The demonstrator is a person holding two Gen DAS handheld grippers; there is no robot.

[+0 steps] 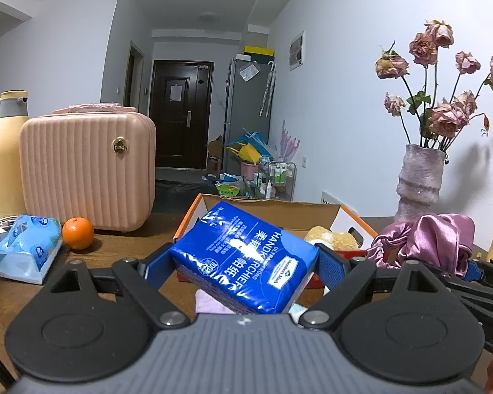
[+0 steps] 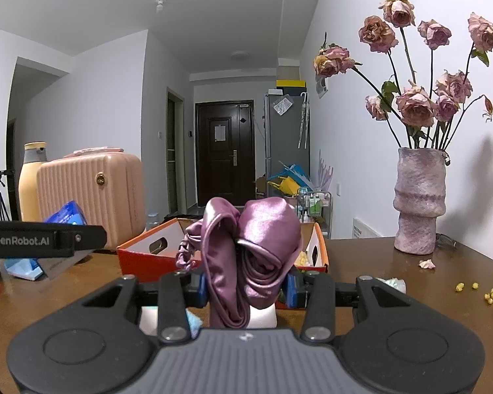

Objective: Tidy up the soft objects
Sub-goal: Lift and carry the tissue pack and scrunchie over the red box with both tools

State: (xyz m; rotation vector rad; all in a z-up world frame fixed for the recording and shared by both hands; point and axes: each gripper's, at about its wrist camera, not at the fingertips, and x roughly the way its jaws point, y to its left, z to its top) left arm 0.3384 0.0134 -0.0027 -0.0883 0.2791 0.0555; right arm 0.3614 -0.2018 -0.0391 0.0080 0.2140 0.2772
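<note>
Blue plastic wrapping marks the rectangular pack of handkerchief tissues (image 1: 246, 256) seen in the left wrist view: the left gripper (image 1: 243, 266) is closed on it, its blue-padded fingers (image 1: 330, 267) pressing both short sides, and the pack sits tilted, raised above the brown wooden table (image 1: 121, 249), in front of the near edge of the open orange-and-white cardboard box (image 1: 279, 211). A tan plush toy (image 1: 332, 238) lies inside that box. To the right, a bundle of purple satin fabric (image 1: 427, 236) is in view. At left on the table stand a ribbed pink hard-shell case (image 1: 85, 167), a cream thermos jug (image 1: 6, 154), an orange (image 1: 78, 233) just before the case, and a light-blue soft pack of tissues (image 1: 26, 249) beside the fruit. A mauve ceramic vase of dried pink roses (image 1: 419, 180) stands at the far right. In the right wrist view, the right gripper (image 2: 249, 290) is clamped narrowly on the purple satin fabric (image 2: 246, 252), which bunches upward between the fingers, held above the table in front of the same cardboard box (image 2: 141, 256). The left gripper's black arm (image 2: 42, 239) enters from the left with the blue pack (image 2: 65, 216) partly visible behind it. The vase of roses (image 2: 419, 200) stands at right, with small yellow crumbs (image 2: 483, 290) scattered on the table nearby.
</note>
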